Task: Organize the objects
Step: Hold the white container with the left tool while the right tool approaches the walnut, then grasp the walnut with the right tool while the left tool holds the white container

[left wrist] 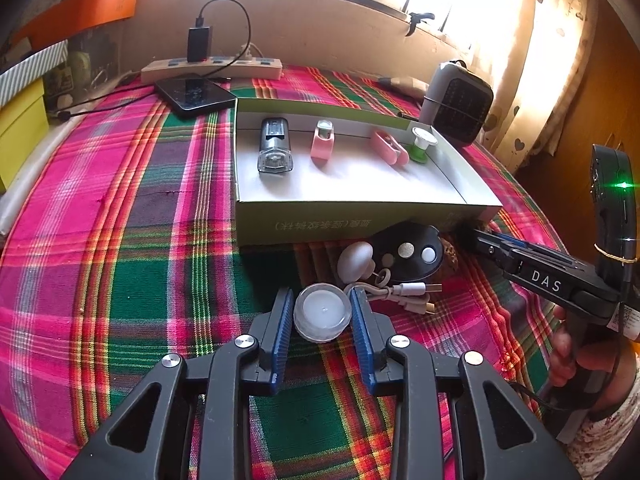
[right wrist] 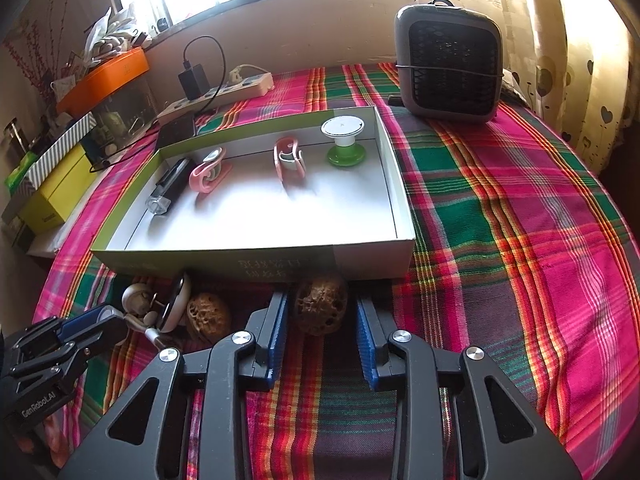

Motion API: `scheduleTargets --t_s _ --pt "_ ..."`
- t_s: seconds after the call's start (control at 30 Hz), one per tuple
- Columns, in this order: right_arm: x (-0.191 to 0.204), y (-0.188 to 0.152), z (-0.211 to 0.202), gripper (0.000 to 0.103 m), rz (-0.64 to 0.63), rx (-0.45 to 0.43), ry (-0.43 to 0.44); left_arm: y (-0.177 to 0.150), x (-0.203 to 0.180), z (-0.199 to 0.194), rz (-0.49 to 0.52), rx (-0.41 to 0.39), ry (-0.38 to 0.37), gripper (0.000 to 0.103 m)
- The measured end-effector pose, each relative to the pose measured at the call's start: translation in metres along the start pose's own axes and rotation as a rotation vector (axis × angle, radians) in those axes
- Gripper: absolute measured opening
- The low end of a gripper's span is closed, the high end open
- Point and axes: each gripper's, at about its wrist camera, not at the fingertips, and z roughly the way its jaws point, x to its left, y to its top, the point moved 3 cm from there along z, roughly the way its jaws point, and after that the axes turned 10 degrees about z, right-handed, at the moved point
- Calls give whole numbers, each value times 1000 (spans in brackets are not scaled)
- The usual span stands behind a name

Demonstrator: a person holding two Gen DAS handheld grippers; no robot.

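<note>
The left tongs (left wrist: 323,312) straddle a small clear round tea-light (left wrist: 322,312) lying on the plaid-covered surface (left wrist: 120,240), blue pads just at its sides, though a firm pinch cannot be confirmed. The right tongs (right wrist: 322,312) bracket a wrinkled walnut (right wrist: 320,306) just below the cardboard box (right wrist: 256,266), with a gap visible on the right pad, so spread. Both loads sit at six o'clock of the box. Each should be squeezed squarely across its widest part, lifted clear of the near wall, and set in the bare floor nearest that wall.

woven tablecloth (left wrist: 120,240) (rough walnut (right wrist: 320,310))
</note>
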Motion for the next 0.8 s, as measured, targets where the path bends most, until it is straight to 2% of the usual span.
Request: scheduleTargets --t_s 0.33,0.5,0.8 --pt "0 0 -1 32 5 1 5 -1 0 -1 -2 -1 0 27" --pt "-4 0 -2 32 22 -2 13 -4 5 -3 -33 -5 -23 27" --pt "-5 -1 -3 32 26 -5 14 -8 5 -8 -33 0 -11 27"
